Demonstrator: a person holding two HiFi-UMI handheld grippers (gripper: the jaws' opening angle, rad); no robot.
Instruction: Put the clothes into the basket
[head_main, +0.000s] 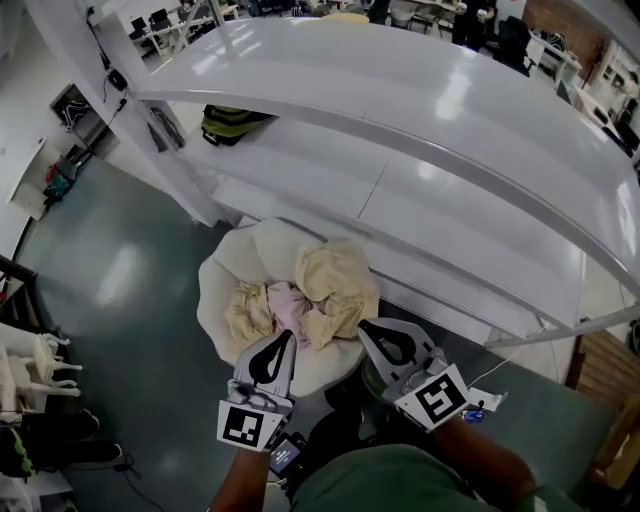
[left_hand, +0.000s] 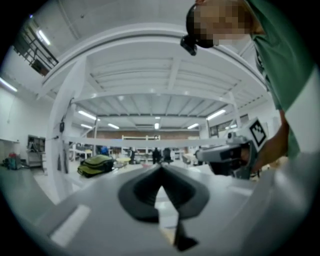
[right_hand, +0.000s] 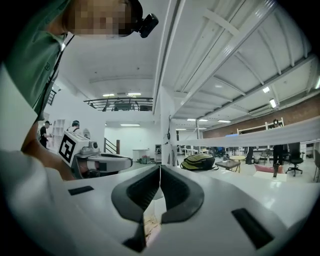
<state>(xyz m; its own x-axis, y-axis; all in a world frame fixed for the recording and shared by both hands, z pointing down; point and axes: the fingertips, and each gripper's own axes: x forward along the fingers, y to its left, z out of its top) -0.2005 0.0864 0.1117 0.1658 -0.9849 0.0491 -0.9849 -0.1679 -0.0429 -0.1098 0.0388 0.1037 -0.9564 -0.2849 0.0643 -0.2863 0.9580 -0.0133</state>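
Three bits of laundry are already in the basket (head_main: 222, 290) as far as I can tell: a big cream-yellow piece (head_main: 338, 278) piled on top, a pink one (head_main: 290, 310) tucked beside it, and a paler yellow one (head_main: 250, 312) toward the near rim. I can't spot any other clothes lying around.

My guess on handling: it's all light, floppy fabric, nothing fragile, and not slippery so much as shapeless. Pinch a raised fold or bunched ridge rather than a flat patch. Expect it to trail and drape once lifted. The basket itself looks soft-sided too, so I'd expect it to give if pushed.

Left gripper (head_main: 285, 338) and right gripper (head_main: 368, 328) both hang just over the basket's near rim, jaws pressed together with nothing between them.

The basket sits on a grey-green floor (head_main: 110, 270) that looks glossy, right up against the near edge of a long white counter (head_main: 420, 110). A green backpack (head_main: 232, 122) lies past the counter's far edge. The room beyond is a big bright hall with desks and chairs.
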